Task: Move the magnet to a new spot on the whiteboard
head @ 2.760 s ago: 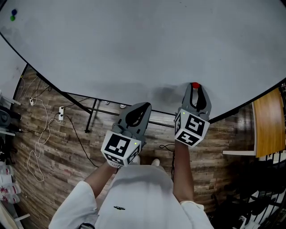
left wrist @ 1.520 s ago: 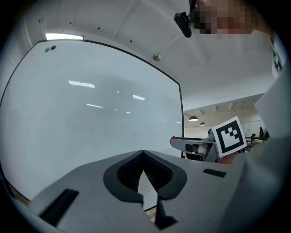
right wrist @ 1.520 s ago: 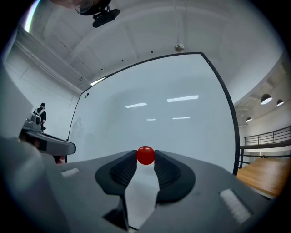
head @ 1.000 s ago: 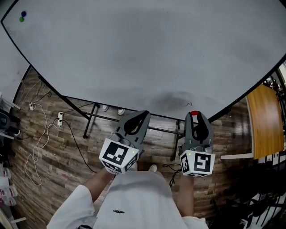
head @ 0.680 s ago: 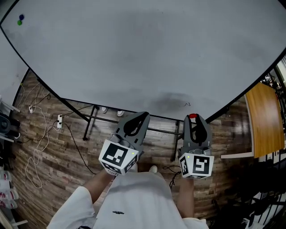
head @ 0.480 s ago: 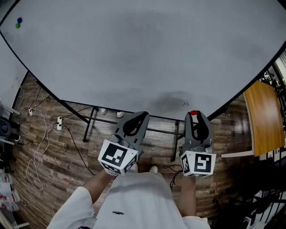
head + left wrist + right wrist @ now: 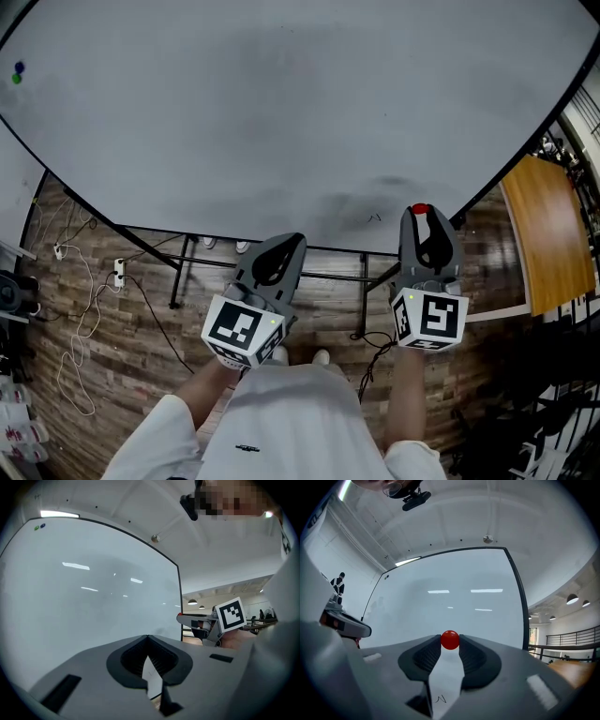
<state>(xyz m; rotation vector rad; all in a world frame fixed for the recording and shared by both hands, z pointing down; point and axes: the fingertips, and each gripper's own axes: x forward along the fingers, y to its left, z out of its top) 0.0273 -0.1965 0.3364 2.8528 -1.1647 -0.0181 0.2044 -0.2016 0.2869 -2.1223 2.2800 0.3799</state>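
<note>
Pinching the red magnet (image 7: 450,640) between the tips of the right gripper (image 7: 422,214) and its 2 jaws, had the pickup done. Had the left gripper (image 7: 148,637) closed on nothing. Held the magnet before the whiteboard (image 7: 281,112), possibly off its surface. Had yet to seat and release it.

Bare whiteboard (image 7: 281,103) but for corner magnets (image 7: 17,73)

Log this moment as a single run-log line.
right gripper: shut on red magnet | left gripper: shut, empty | whiteboard: magnet near lower edge, contact unclear | placement: not yet done
</note>
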